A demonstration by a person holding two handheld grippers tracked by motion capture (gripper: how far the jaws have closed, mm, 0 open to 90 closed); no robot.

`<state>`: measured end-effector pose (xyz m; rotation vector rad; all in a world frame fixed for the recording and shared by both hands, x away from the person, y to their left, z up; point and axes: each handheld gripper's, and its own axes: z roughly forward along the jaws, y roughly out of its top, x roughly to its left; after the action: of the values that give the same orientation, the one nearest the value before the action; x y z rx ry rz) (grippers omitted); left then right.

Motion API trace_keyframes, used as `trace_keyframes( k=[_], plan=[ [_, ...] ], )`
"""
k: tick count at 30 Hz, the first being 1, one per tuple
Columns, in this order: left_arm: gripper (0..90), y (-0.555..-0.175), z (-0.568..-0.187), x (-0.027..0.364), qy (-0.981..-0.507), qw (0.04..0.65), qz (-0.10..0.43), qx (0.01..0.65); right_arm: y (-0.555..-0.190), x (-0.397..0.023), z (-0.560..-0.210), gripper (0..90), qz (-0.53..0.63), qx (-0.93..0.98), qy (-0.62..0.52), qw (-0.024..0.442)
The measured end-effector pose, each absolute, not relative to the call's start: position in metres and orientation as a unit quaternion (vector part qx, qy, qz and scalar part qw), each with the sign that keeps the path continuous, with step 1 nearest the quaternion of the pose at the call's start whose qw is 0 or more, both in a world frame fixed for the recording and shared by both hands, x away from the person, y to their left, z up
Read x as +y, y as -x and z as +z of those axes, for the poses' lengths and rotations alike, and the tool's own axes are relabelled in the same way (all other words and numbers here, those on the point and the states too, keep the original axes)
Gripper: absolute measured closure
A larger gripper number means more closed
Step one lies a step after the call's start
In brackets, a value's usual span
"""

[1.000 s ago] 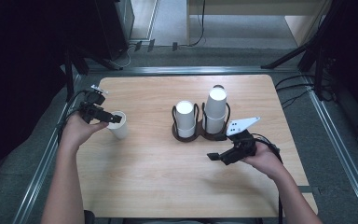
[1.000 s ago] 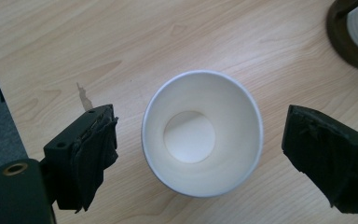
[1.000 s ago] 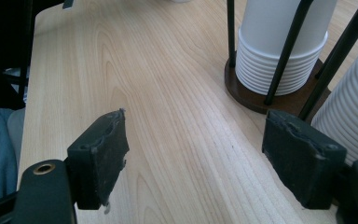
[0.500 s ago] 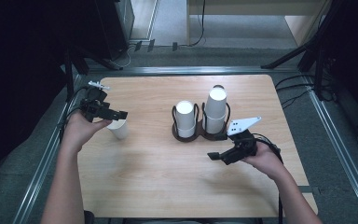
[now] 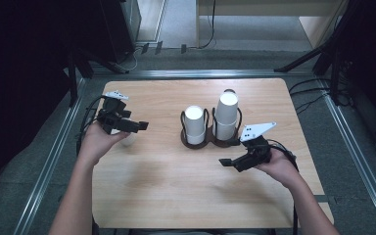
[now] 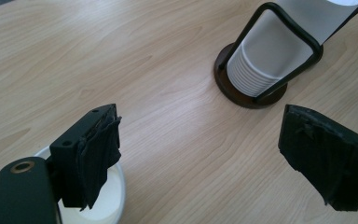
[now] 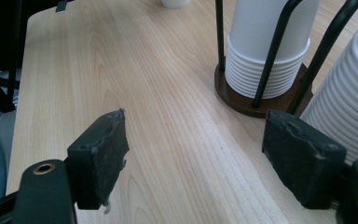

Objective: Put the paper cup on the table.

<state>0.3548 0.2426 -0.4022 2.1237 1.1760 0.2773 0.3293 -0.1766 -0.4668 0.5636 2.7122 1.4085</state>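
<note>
A single white paper cup [image 5: 128, 140] stands upright on the wooden table [image 5: 166, 186] at the left; in the left gripper view the cup [image 6: 113, 198] lies below my left jaw, outside the gap. My left gripper [image 5: 139, 126] hovers just above it, open, with nothing between the jaws [image 6: 200, 126]. A dark two-ring holder [image 5: 210, 141] at mid-table carries a short cup stack [image 5: 194, 125] and a taller cup stack [image 5: 226, 115]. My right gripper [image 5: 224, 162] is held low in front of the holder, open and empty [image 7: 198, 123], facing the stacks [image 7: 265, 51].
Metal rails [image 5: 54, 156] run along the table's left and right sides. Cables [image 5: 313, 90] trail off the far right corner. Bare wood spreads across the near half of the table.
My left gripper has shifted to the right and now reaches over the single cup, which stays standing where it was. The right gripper has kept still.
</note>
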Motion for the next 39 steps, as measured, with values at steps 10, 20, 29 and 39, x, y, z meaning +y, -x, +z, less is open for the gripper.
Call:
trace_keyframes(
  k=[10, 20, 29, 39],
  plan=[
    [12.8, -0.347, -0.419, 0.227, -0.814, 0.375, 0.089, 0.435, -0.327, -0.177, -0.468, 22.5, 0.45, 0.874, -0.179, 0.023],
    [13.1, -0.336, -0.433, 0.206, -0.826, 0.372, 0.082, 0.414, -0.328, -0.176, -0.47, 22.5, 0.448, 0.874, -0.184, 0.024],
    [13.0, -0.328, -0.441, 0.178, -0.846, 0.369, 0.074, 0.377, -0.327, -0.174, -0.47, 22.5, 0.449, 0.873, -0.19, 0.028],
    [13.0, -0.318, -0.44, 0.151, -0.846, 0.393, 0.054, 0.357, -0.327, -0.174, -0.47, 22.5, 0.45, 0.871, -0.192, 0.042]
  ],
)
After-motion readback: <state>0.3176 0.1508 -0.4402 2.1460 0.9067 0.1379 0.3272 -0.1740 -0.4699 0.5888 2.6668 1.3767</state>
